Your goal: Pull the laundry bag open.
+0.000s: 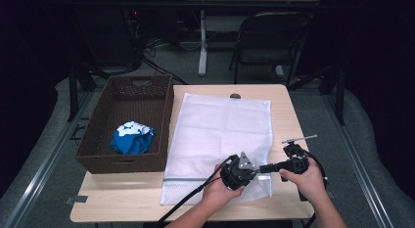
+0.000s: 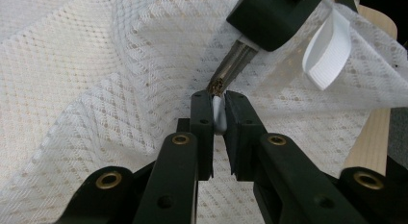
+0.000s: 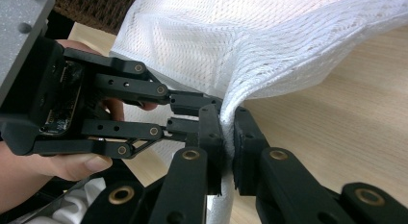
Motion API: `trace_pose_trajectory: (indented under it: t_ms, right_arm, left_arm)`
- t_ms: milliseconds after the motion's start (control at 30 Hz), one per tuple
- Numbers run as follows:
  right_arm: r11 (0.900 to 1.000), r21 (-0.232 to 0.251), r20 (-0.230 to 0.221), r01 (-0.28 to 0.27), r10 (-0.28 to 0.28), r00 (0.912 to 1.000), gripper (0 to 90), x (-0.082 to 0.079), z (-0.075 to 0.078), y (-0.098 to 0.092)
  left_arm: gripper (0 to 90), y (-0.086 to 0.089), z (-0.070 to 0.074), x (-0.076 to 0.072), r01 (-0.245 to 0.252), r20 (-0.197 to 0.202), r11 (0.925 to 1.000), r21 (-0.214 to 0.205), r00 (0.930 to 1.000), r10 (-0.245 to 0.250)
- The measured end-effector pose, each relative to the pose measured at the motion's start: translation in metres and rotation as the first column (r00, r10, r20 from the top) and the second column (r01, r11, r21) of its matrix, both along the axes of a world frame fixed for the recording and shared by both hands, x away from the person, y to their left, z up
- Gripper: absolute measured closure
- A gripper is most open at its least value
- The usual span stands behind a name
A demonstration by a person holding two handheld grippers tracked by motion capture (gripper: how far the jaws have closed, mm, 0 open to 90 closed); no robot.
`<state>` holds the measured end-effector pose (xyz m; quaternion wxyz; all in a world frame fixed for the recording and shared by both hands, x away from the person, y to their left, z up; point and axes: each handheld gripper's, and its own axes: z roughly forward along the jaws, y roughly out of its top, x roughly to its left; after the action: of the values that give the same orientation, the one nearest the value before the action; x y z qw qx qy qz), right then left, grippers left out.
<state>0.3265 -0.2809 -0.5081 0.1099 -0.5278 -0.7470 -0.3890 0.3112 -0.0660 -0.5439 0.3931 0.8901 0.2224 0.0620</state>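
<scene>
- White mesh bag (image 1: 220, 140) is lying flat on the wooden table (image 1: 286, 110), just right of the basket (image 1: 128, 121); its near right corner is being lifted off the tabletop.
- Zipper line (image 1: 195, 178) is running across the bag's near end, and the two grippers are meeting at its right end.
- Left gripper (image 2: 219, 119) is pinching a small white tab, probably the zipper pull, between nearly closed jaws; the tab is filling the narrow gap.
- Right gripper (image 3: 227, 130) is clamping a fold of mesh at the bag's edge, jaws nearly together, with the fabric draping upward from the grip.
- In the high view, the left gripper (image 1: 241, 170) and right gripper (image 1: 288, 164) are sitting tip to tip over the bag's corner, one hand on each.
- White loop (image 2: 329, 48) of tape is hanging from the bag's corner beside the right gripper's nose.
- Step in hand, as judged: the bag is being opened, one gripper anchoring the mesh while the other is taking the pull.
- Next move, as judged: the left gripper is needing to draw the pull along the zipper line toward the basket side while the right is keeping the edge taut; slack mesh is likely to jam the slider.
- Blue and white cloth (image 1: 132, 137) is resting crumpled inside the basket, well apart from the grippers, and is probably the load for the bag.
</scene>
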Motion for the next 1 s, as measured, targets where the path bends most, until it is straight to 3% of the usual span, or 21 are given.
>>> trace_pose_trajectory:
  t_ms: [767,1000]
  right_arm:
    - [0.9997,-0.006,0.002,0.023,-0.023,0.9997,84.7,-0.0003,0.0000,-0.0083]
    - [0.9997,-0.010,0.000,0.023,-0.023,0.9997,84.7,-0.0009,0.0002,-0.0078]
  left_arm:
    - [86.6,0.0058,0.0041,0.0021,0.005,-0.032,1.0000,0.006,0.9995,-0.005]
    - [86.6,0.0073,0.0039,0.0044,0.003,-0.076,1.0000,-0.009,0.9971,-0.003]
